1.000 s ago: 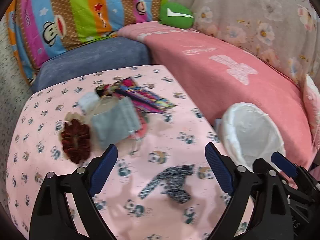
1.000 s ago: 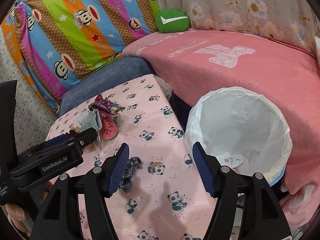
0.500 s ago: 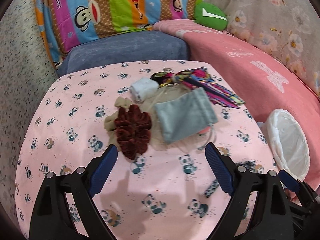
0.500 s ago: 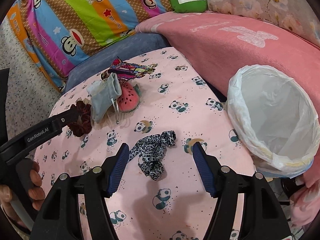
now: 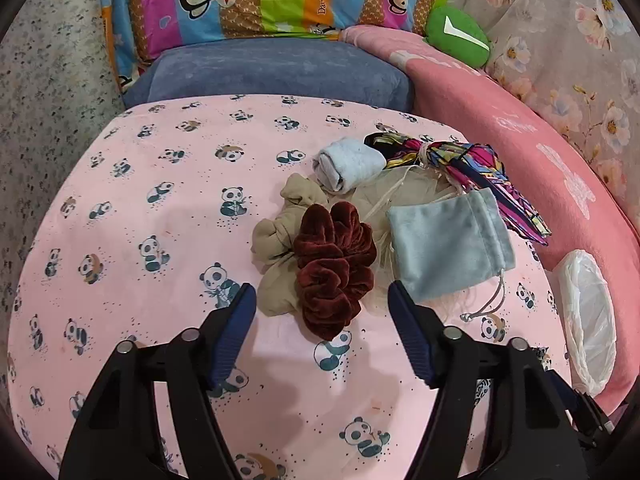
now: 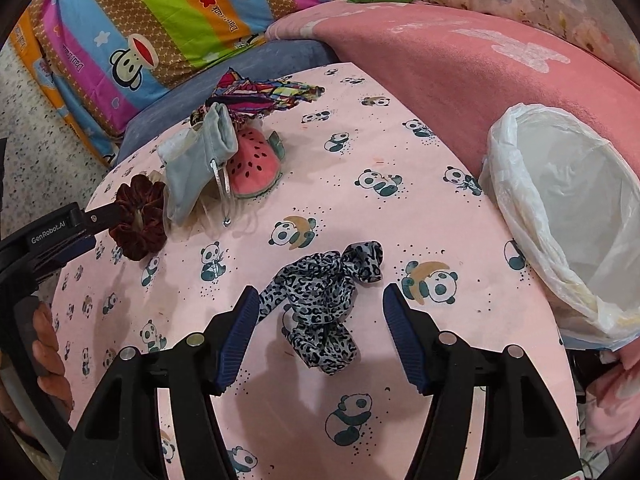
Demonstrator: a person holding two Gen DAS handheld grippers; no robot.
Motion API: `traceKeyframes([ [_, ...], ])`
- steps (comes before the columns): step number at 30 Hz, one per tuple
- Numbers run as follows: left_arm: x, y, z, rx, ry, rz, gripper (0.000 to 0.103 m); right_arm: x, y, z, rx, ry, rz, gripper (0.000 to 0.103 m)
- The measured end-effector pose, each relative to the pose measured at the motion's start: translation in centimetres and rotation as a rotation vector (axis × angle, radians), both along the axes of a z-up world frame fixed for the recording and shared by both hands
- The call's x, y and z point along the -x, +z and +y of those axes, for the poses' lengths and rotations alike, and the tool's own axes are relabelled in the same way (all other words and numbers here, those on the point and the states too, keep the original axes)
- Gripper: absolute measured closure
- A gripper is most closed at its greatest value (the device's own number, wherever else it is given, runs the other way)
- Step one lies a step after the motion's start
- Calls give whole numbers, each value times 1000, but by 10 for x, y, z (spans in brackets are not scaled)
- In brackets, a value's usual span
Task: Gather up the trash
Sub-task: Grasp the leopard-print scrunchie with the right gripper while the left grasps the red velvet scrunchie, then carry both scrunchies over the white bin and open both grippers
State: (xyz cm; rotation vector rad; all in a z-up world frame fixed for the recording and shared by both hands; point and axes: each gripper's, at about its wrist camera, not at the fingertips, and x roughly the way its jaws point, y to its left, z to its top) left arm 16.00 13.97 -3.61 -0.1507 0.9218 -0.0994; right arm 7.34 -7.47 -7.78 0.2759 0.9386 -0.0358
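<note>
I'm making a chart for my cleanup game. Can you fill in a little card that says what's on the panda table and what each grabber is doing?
surface: pink panda-print tablecloth
left gripper: open, dark red velvet scrunchie just ahead between its fingers
right gripper: open, straddling leopard-print scrunchie
under red scrunchie: beige scrunchie
pile nearby: grey drawstring pouch, rolled pale blue cloth, multicoloured fabric bundle, watermelon-slice plush
bin: white-lined trash bin, off the table's right edge, nothing visible inside
</note>
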Motion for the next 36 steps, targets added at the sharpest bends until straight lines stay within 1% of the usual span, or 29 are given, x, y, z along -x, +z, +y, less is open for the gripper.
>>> traceKeyframes([
  [2,-5,-4,0,14,-6,10,53,-3,-3,1,1,6,11,54],
  [3,-8,-7,0,25,-11,22,65,-4,-6,2,0,10,18,56],
  [4,-11,-10,1,34,-13,32,78,-5,-8,2,1,12,25,62],
  [5,-13,-12,2,43,-15,43,83,-6,-10,3,1,14,32,68],
  [6,-13,-12,3,51,-14,45,85,-7,-12,4,0,17,40,71],
  [7,-12,-11,3,55,-15,41,87,-8,-14,4,2,20,47,77],
  [10,-9,-4,2,59,-25,23,89,-8,-14,6,18,30,47,91],
  [15,2,21,-7,74,-51,-27,90,-3,1,4,8,27,1,92],
  [23,21,70,-41,103,-143,-118,90,10,48,-13,-6,5,-120,92],
  [30,33,104,-92,135,-254,-170,90,25,82,-51,-5,-59,-205,92],
  [36,43,121,-143,147,-352,-192,90,40,96,-89,-2,-133,-243,92],
])
